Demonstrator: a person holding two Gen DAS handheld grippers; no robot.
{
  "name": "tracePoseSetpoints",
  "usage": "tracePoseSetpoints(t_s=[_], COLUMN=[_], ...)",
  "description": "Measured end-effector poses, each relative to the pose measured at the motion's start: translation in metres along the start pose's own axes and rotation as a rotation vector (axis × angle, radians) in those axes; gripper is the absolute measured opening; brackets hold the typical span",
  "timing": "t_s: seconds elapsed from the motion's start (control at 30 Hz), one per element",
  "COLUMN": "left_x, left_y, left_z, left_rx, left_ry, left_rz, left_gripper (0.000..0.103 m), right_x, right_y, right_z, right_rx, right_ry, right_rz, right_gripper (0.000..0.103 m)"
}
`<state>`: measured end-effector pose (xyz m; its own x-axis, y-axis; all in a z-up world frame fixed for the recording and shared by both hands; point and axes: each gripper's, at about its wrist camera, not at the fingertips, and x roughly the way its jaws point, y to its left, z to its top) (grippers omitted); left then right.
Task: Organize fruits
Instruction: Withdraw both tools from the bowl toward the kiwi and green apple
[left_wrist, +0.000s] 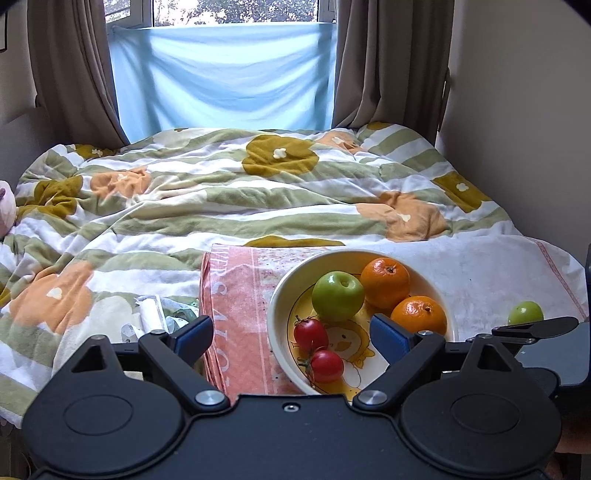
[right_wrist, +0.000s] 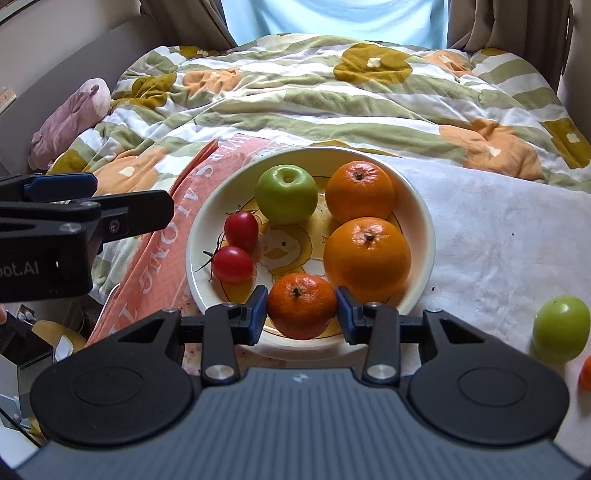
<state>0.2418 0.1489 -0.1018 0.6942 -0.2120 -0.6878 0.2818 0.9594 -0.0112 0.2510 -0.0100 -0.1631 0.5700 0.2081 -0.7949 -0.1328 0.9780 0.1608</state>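
Note:
A white bowl with a duck print holds a green apple, two oranges and two red tomatoes. My right gripper is shut on a small orange mandarin, held over the bowl's near rim. My left gripper is open and empty, over the bowl's left side; it also shows at the left of the right wrist view. A green fruit lies on the white cloth right of the bowl; it also shows in the left wrist view.
The bowl stands on a pink and white cloth over a flowered quilt. Part of another orange fruit shows at the right edge. A pink plush toy lies at the left. Walls and curtains close in the bed.

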Motion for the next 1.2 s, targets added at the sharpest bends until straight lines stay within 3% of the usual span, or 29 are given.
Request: tracePoseSetpoints(t_s=[0.13,0.27,0.3,0.8,1.03,1.2], left_x=[-0.001,-0.004,-0.005,-0.046,-0.071,-0.084], left_y=[0.003,0.006,0.007,-0.009,-0.033,-0.056], left_z=[-0.001,-0.004,-0.004,0.011,0.020,0.022], left_rx=[-0.004,-0.006,-0.009,0.010,0.041,0.047], left_ry=[-0.001,0.000,0.002,-0.060,-0.104,-0.127], left_rz=[0.012,0.027,0.029,0.035,0.012,0.011], left_gripper=[0.094,0.094,0.094,0.094,0.098,0.103], right_x=[0.002,0.000,0.000,-0.069,-0.116,-0.147], right_y=[0.009,0.010,0.009,-0.008,-0.039,-0.063], right_z=[0.000,-0.003,-0.004,-0.005,-0.009,-0.016], right_rx=[-0.016,-0.012,-0.004,0.019,0.095,0.081], right_ry=[-0.017,-0.021,-0.018,-0.108,-0.148,-0.190], right_rz=[-0.045,-0.055,-0.055,-0.064,-0.107,-0.165], right_gripper=[0.063,0.101,0.103,0.103,0.103,0.103])
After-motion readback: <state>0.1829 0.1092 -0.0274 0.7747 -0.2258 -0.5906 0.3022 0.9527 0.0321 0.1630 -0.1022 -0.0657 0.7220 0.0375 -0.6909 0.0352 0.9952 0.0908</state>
